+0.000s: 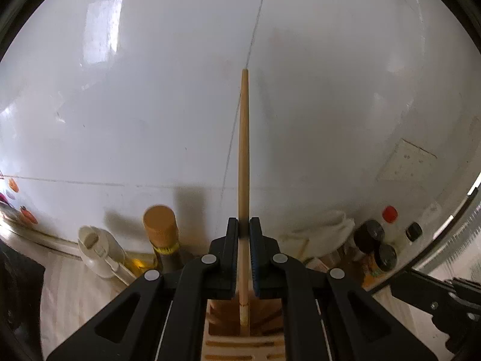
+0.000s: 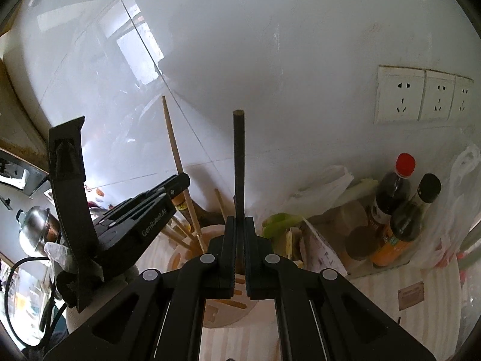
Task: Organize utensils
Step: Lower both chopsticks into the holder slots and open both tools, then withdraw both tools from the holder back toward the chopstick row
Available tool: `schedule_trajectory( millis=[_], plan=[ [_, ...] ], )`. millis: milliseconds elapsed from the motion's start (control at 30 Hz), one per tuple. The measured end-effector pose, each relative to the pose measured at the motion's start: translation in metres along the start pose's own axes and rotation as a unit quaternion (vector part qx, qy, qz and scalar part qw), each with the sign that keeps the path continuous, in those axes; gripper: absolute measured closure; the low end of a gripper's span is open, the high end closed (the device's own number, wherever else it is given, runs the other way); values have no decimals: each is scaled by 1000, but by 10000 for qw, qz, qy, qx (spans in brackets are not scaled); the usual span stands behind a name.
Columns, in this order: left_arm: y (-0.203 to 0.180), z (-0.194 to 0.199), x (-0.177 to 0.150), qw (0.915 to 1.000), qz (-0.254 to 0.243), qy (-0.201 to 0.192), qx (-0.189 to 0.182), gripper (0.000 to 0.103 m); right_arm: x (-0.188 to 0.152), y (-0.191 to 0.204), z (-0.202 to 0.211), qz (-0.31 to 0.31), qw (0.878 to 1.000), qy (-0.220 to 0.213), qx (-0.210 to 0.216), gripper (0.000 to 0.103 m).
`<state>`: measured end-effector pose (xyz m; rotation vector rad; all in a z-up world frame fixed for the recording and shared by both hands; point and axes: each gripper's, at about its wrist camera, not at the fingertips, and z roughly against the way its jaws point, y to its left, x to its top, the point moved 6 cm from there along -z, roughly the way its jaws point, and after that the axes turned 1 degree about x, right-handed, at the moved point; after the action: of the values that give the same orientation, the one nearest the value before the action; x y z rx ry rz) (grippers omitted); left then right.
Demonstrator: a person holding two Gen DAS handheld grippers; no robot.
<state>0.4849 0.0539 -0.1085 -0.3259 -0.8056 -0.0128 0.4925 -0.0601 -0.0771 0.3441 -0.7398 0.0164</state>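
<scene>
The left gripper (image 1: pixel 244 225) points forward and downward, its jaws closed tight on a thin stick. The right gripper (image 2: pixel 239 225) is tilted down the same way, jaws pressed together on a thin rod. In the right wrist view the left gripper sits just to the left, close by.

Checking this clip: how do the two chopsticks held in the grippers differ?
The left gripper holds a pale wooden chopstick that tapers; the right gripper holds a dark chopstick, even in thickness. Both stand upright, clamped in shut jaws, lower ends over the slotted holder.
</scene>
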Motion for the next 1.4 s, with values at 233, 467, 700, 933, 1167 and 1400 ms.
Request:
schedule_trajectory(
  millis=[233, 467, 700, 933, 1167, 1400],
  plan=[
    [1, 29, -4, 9995, -35, 319, 21, 60, -8, 2, -9, 59, 9993, 333, 151, 95],
    [19, 89, -3, 9982, -36, -54, 598, 4, -10, 4, 8, 162, 9996, 210, 41, 40],
    [42, 118, -26, 9893, -106, -169, 1448, 0, -25, 0, 24, 559, 9938, 40, -957, 0],
    [34, 132, -43, 9878, -82, 7, 1554, 0, -34, 0, 49, 506, 9944, -182, -912, 0],
    [14, 141, -79, 9852, -240, 340, 1663, 0, -69, -36, 81, 74, 9967, -310, -748, 0],
    [-15, 96, -175, 9786, -358, 1433, 1433, 1, -156, -136, 77, -811, 9863, 509, -1341, 19]
  ],
)
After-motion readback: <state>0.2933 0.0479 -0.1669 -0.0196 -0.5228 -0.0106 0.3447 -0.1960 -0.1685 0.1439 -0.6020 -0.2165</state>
